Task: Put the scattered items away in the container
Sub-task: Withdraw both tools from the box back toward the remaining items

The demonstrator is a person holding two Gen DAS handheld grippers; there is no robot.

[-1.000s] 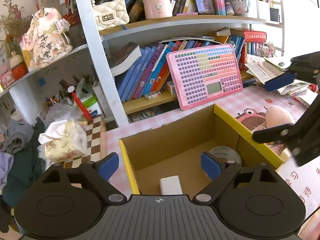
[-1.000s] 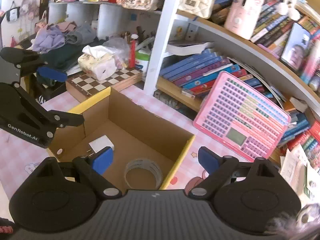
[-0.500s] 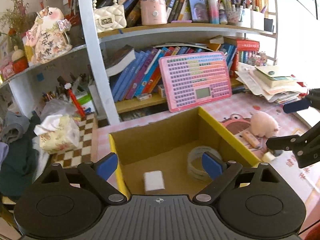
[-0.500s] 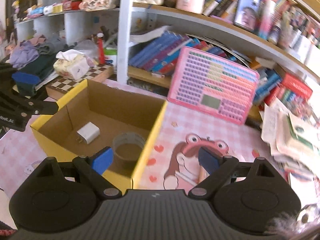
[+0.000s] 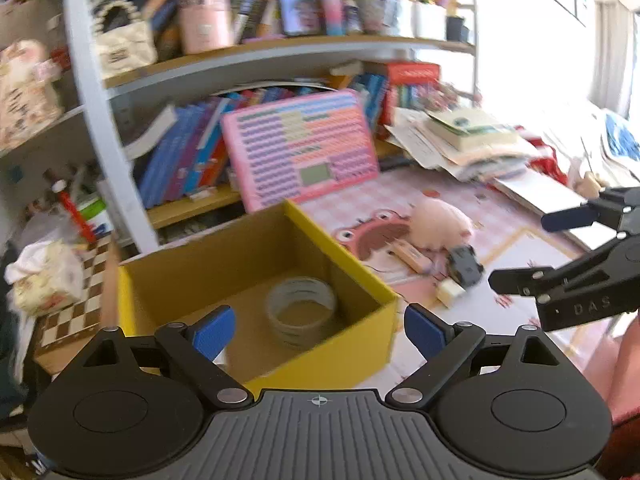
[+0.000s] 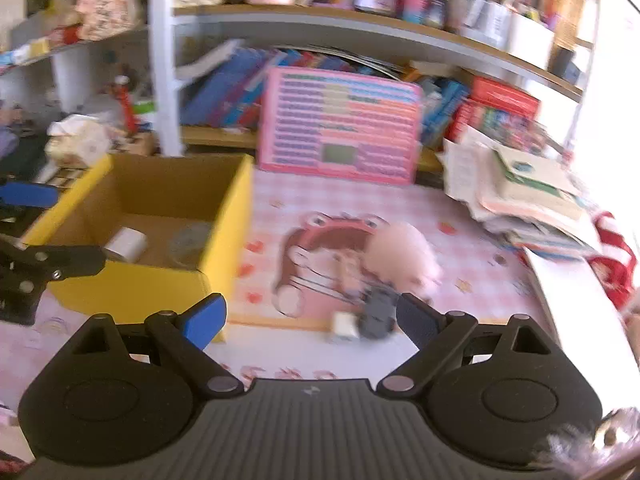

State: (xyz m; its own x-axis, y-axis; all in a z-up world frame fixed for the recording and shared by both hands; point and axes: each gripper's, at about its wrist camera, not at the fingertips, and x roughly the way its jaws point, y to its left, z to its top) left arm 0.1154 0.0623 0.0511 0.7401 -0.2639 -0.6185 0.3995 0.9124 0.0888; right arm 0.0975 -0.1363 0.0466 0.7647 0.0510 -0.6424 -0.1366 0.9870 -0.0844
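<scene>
The left tongs are standing wide open with nothing between the blue pads, hanging over the near yellow edge of the cardboard box, and the right tongs are likewise gaping empty above the pink checked surface. The box is sitting open-topped at about 9 o'clock of the scattered items, its right-hand wall facing them across an uncluttered strip of the surface. Inside, a roll of tape is lying flat on the box floor; only the right wrist view is showing the small white block beside it, since the left tongs' own finger is covering that corner in the left view. The loose items are clustering together: a pink plush at the 12 o'clock end, a tan stick-shaped piece touching it, then a dark toy car and a small pale cube just beside the car at 6 o'clock. Both views are blurring, so fine detail of these is uncertain. Stacked papers are crowding the surface's 2 o'clock side, and a pink keyboard toy is leaning against the bookshelf at 12 o'clock. The left view alone is showing the right tongs from outside, at 3 o'clock of the car.
</scene>
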